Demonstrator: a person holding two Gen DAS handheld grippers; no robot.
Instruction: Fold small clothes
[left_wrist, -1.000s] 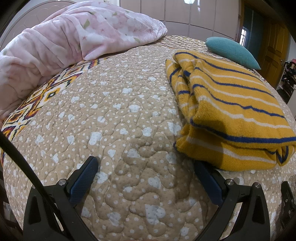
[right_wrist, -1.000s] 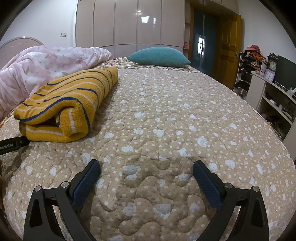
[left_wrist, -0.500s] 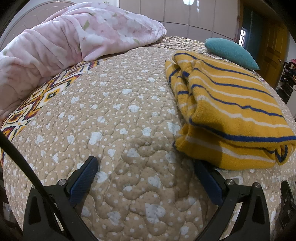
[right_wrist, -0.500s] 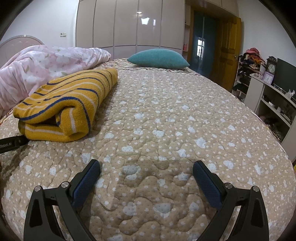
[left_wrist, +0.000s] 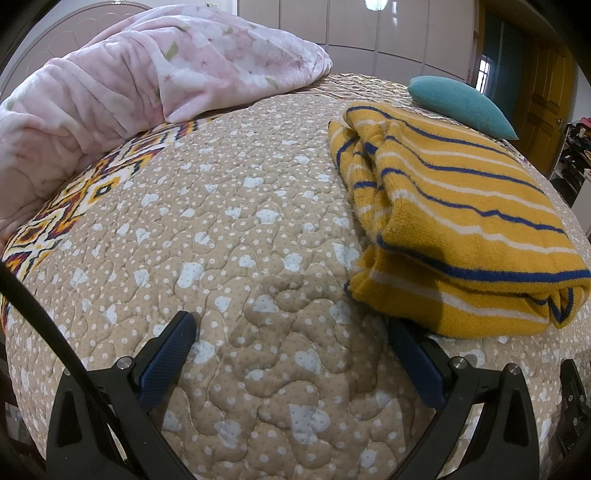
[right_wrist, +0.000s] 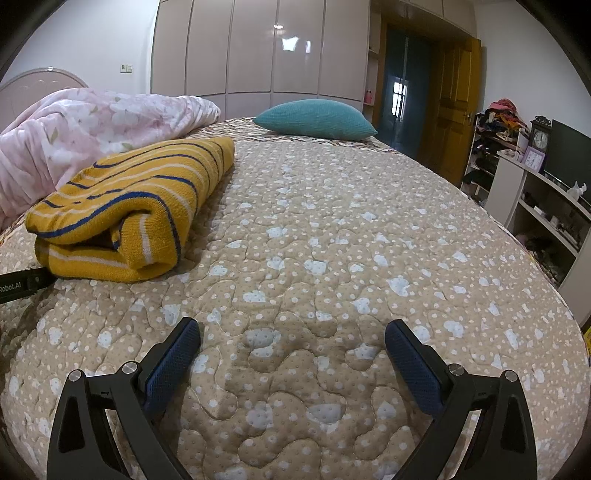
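The sweater (left_wrist: 454, 229) is a mustard-yellow knit with thin blue and white stripes, folded into a thick, flat bundle of several layers. It lies on the bed (left_wrist: 240, 240), on the tan quilted cover dotted with white and pale blue patches. In the right wrist view the sweater (right_wrist: 133, 206) shows a rolled fold at its near end, with an open pocket between the layers. Its far end points toward the teal pillow (right_wrist: 316, 120), which sits well beyond the sweater near the bed's far edge. A pink floral blanket (left_wrist: 140, 81) is heaped beside the sweater, apart from it, on the side away from the pillow.

The left tool (left_wrist: 291, 350) is spread wide and grips nothing; it hovers low over the quilt just in front of the sweater's near edge. Its right finger tip sits right at the sweater's lower corner, but whether it touches the knit cannot be told. In the right wrist view, a black part of the left tool shows just beside the sweater's near corner.

The right tool (right_wrist: 293, 352) is also spread wide and empty, over bare quilt, well apart from the sweater and to the side of it away from the blanket.
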